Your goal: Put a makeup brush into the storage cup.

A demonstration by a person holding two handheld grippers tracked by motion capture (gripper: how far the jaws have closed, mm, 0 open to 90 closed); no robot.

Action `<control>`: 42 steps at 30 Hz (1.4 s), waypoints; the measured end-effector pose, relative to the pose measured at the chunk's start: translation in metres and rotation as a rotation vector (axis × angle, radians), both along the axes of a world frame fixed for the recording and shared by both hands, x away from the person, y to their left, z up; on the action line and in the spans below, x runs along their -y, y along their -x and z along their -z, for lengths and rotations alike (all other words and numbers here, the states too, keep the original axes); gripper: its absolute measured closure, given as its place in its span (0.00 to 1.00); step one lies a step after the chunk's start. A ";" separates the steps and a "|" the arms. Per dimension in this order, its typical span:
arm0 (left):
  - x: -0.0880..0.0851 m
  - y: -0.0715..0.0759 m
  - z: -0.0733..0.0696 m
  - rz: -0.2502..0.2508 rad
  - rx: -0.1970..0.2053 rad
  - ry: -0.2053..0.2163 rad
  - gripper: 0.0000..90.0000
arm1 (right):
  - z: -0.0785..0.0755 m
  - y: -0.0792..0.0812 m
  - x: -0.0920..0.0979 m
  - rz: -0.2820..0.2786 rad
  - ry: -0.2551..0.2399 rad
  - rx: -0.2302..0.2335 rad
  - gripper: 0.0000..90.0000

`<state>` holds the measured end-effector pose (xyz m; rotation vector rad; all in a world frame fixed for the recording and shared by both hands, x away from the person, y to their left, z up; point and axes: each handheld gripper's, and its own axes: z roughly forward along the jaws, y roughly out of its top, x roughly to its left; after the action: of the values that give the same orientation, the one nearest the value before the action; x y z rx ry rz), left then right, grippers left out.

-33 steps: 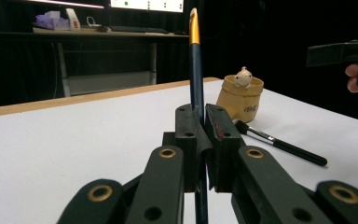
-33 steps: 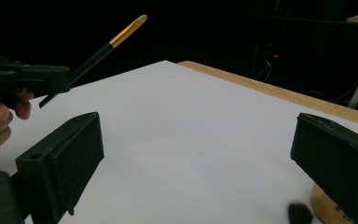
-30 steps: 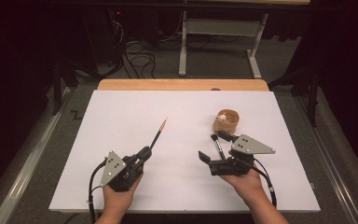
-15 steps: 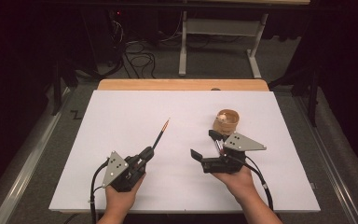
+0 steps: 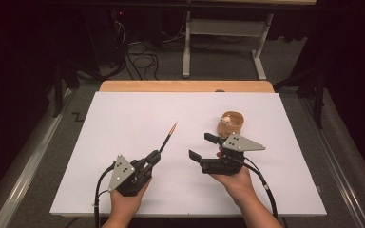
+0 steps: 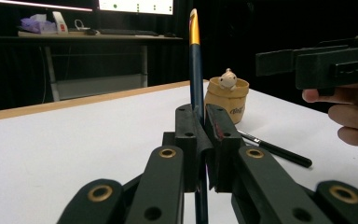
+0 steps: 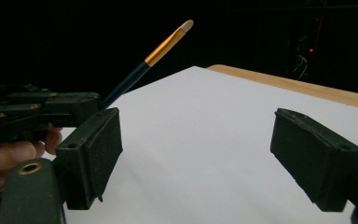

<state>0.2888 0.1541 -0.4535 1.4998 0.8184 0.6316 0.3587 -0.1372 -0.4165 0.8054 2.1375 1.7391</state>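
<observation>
A paintbrush [image 5: 167, 139] is clamped in the left gripper [image 5: 148, 160], its long axis pointed far-right toward the small wooden pot [image 5: 231, 123], nearer the wide-open, empty right gripper [image 5: 203, 146].

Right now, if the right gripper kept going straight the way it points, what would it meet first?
Likely the paintbrush clamped in the left gripper. The right gripper is open, pointing left across the table; whether the brush sits exactly in line is unclear.
</observation>
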 end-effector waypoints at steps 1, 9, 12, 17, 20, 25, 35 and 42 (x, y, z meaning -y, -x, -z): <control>0.001 0.000 0.000 0.005 0.001 0.000 0.94 | 0.000 0.000 0.000 -0.003 -0.006 -0.007 0.21; 0.011 -0.003 -0.005 0.028 0.010 -0.052 0.94 | 0.002 0.000 0.002 -0.010 -0.061 -0.045 0.26; 0.014 -0.005 -0.008 0.028 0.013 -0.046 0.94 | 0.003 -0.001 0.003 -0.018 -0.075 -0.053 0.28; 0.022 -0.005 -0.004 0.043 0.016 -0.019 0.94 | 0.003 -0.002 0.005 -0.026 -0.121 -0.083 0.36; 0.026 -0.003 0.001 0.056 0.016 -0.004 0.94 | 0.003 -0.002 0.005 -0.032 -0.131 -0.093 0.38; 0.032 -0.002 0.008 0.074 0.004 -0.025 0.94 | 0.006 -0.003 0.004 -0.034 -0.138 -0.119 0.39; 0.037 0.002 0.010 0.104 -0.002 -0.019 0.94 | 0.010 -0.004 0.002 -0.057 -0.170 -0.171 0.45; 0.040 0.004 0.010 0.114 -0.003 -0.013 0.94 | 0.009 -0.004 0.003 -0.060 -0.193 -0.190 0.48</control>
<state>0.2852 0.1145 -0.4639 1.5476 0.7263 0.5511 0.3628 -0.1398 -0.4257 1.0026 2.1545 1.9959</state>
